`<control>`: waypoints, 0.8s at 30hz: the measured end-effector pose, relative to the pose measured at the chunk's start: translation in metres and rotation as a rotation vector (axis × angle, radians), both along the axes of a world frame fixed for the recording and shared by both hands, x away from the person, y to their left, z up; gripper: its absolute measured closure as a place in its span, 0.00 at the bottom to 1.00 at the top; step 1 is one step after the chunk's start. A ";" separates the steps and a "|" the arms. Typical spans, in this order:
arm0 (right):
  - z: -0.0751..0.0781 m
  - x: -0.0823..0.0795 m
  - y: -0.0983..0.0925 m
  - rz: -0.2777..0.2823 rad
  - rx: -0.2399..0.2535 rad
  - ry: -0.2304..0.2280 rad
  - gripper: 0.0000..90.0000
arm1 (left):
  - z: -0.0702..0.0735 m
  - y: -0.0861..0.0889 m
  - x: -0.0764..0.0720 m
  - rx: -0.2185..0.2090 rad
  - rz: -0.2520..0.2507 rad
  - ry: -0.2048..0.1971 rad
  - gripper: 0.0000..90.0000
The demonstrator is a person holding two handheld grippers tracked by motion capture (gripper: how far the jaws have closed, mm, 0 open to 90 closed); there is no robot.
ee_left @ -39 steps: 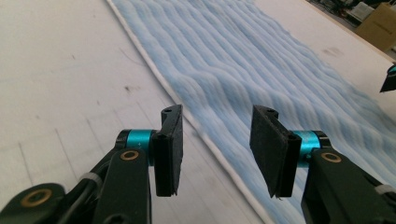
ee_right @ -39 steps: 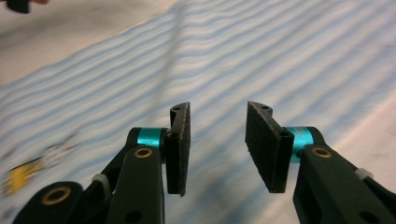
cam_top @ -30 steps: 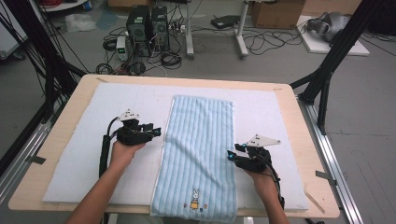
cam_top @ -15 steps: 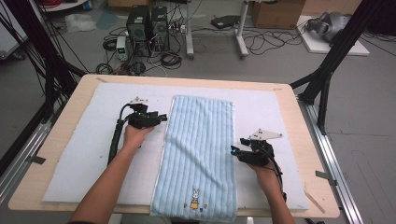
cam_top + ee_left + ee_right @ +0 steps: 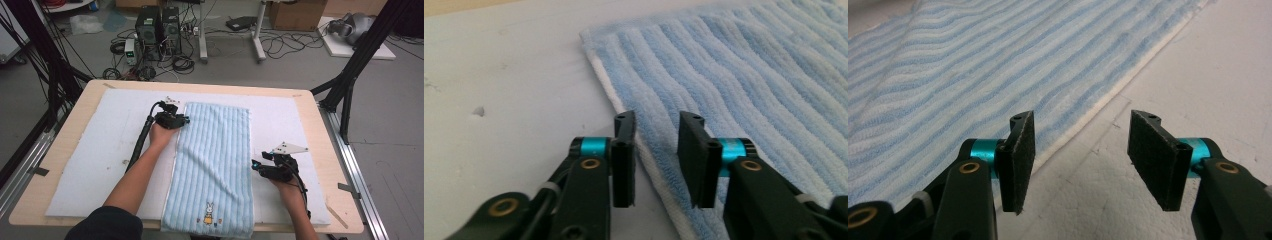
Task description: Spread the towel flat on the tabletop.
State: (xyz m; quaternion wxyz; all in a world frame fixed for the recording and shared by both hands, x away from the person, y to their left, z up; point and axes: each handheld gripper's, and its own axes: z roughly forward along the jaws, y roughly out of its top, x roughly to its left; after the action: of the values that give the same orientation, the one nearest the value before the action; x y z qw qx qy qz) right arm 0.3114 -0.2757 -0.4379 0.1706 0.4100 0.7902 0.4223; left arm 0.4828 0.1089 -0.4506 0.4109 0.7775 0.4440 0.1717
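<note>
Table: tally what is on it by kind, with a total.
Towel: 1
White mat: 1
Grippers: 2, left and right
Total: 4

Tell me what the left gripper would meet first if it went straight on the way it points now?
Probably the blue striped towel: the left gripper straddles its white edge, jaws open.

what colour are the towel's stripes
Light blue and paler blue stripes on the terry towel, clearest in the left gripper view.
</note>
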 end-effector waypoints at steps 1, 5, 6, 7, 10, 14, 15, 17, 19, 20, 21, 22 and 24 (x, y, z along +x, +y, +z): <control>0.000 0.000 0.000 -0.002 0.001 -0.001 0.49 | 0.000 -0.002 -0.001 0.009 -0.008 -0.007 0.92; -0.001 0.002 0.002 -0.001 -0.005 -0.002 0.49 | 0.001 -0.002 -0.001 0.021 0.032 -0.003 0.97; -0.001 0.003 0.003 -0.001 -0.003 -0.003 0.49 | 0.002 0.001 -0.001 0.029 0.050 0.004 0.97; -0.001 0.004 0.004 0.000 -0.004 0.001 0.49 | 0.003 0.005 0.000 0.028 0.071 0.012 0.97; -0.001 0.009 0.006 -0.008 0.003 -0.004 0.49 | 0.004 0.015 0.002 0.033 0.107 0.025 0.97; -0.002 0.025 0.012 -0.020 -0.017 -0.005 0.50 | 0.003 0.027 0.002 -0.004 0.135 0.028 0.95; -0.002 0.031 0.013 -0.025 -0.019 -0.010 0.51 | 0.002 0.029 0.002 -0.028 0.141 0.035 0.89; 0.000 0.044 0.017 -0.036 -0.008 -0.010 0.54 | 0.003 0.032 -0.001 -0.046 0.155 0.041 0.73; 0.001 0.061 0.021 -0.046 0.000 -0.009 0.57 | 0.004 0.037 -0.007 -0.078 0.158 0.032 0.60; 0.001 0.070 0.023 -0.050 -0.006 -0.007 0.58 | 0.004 0.040 -0.010 -0.102 0.151 0.032 0.58; 0.002 0.080 0.026 -0.057 -0.013 -0.007 0.58 | 0.005 0.043 -0.014 -0.111 0.149 0.027 0.56; 0.002 0.089 0.029 -0.068 -0.012 0.001 0.58 | 0.005 0.045 -0.017 -0.117 0.142 0.020 0.53; 0.004 0.107 0.035 -0.081 -0.014 0.009 0.60 | 0.005 0.050 -0.023 -0.134 0.138 0.009 0.53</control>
State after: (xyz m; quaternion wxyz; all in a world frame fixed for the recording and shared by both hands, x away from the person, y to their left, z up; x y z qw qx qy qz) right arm 0.4179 -0.2403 -0.4340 0.1870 0.4423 0.7768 0.4075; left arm 0.4601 0.1588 -0.4454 0.4471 0.7166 0.5089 0.1661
